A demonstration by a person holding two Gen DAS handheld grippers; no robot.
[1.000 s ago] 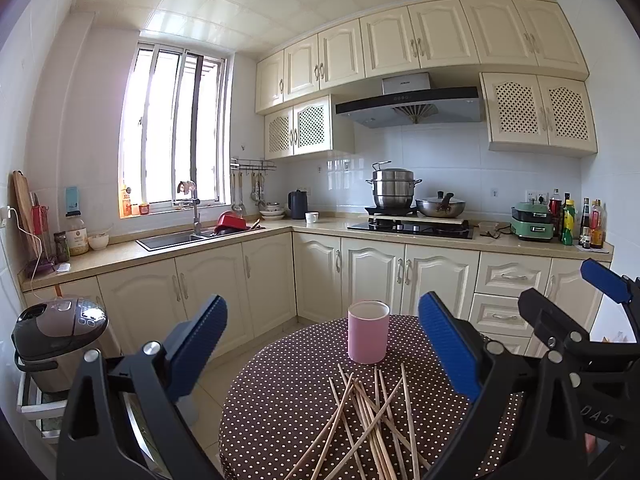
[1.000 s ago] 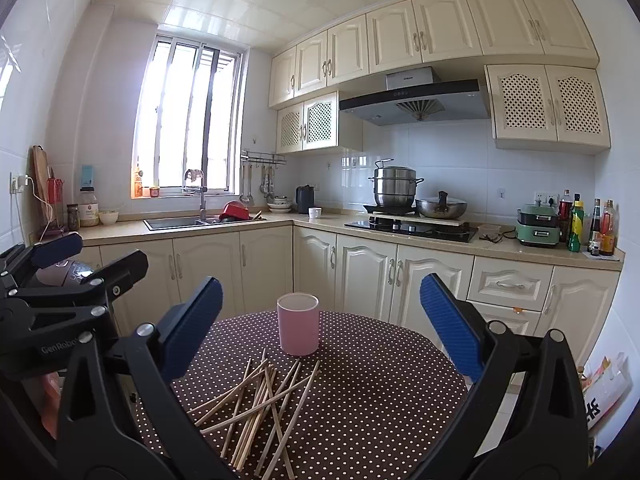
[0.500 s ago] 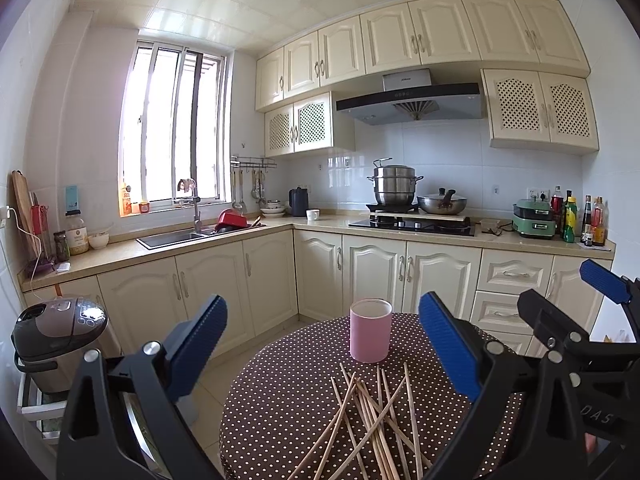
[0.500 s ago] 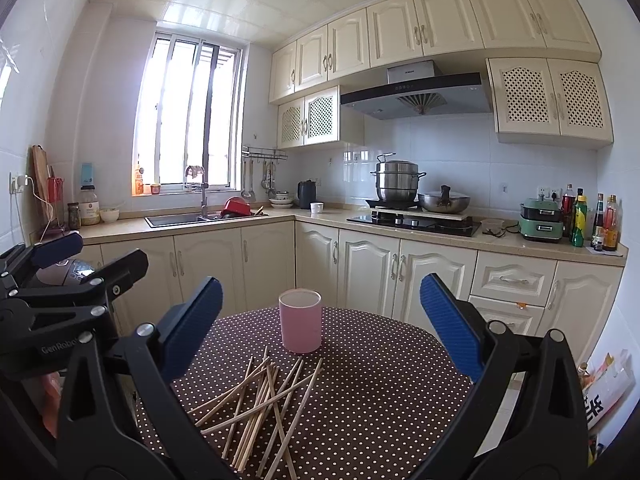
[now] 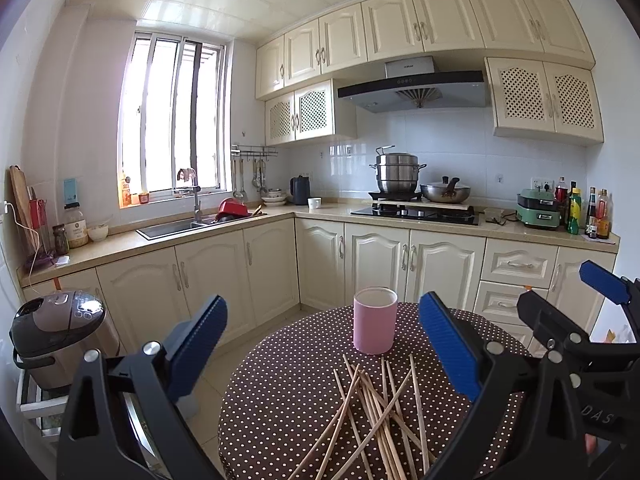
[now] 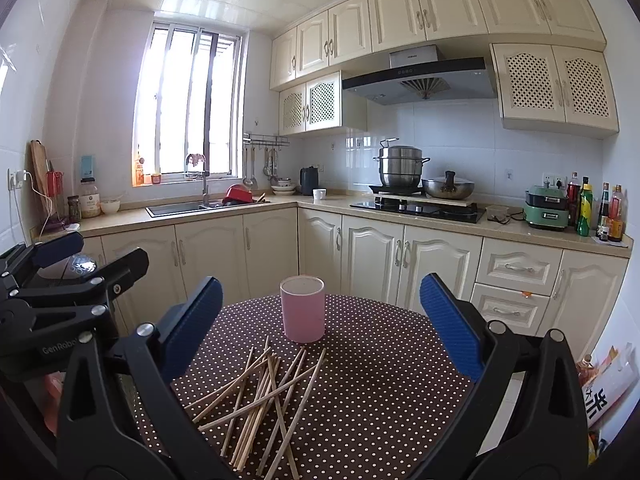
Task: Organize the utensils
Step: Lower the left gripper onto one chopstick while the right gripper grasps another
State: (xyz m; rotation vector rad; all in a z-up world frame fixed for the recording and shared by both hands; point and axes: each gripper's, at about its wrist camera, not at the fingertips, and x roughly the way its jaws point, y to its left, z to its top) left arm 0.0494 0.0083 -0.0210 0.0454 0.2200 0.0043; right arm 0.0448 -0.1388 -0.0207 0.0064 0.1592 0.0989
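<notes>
Both hand-held grippers, left (image 5: pixel 322 342) and right (image 6: pixel 320 320), wide open, empty. Chopsticks (image 6: pixel 260 396) piled on surface (image 6: pixel 380 380) before cup (image 6: pixel 302 309). Pinch 1 stick near mid-length, avoid crossings.

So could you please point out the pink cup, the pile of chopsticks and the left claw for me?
pink cup (image 6: pixel 303 314), right wrist view, front of its wall.
pile of chopsticks (image 6: pixel 262 394), right wrist view, where the sticks cross.
left claw (image 5: pixel 322 346), left wrist view, midway between its fingertips.
</notes>
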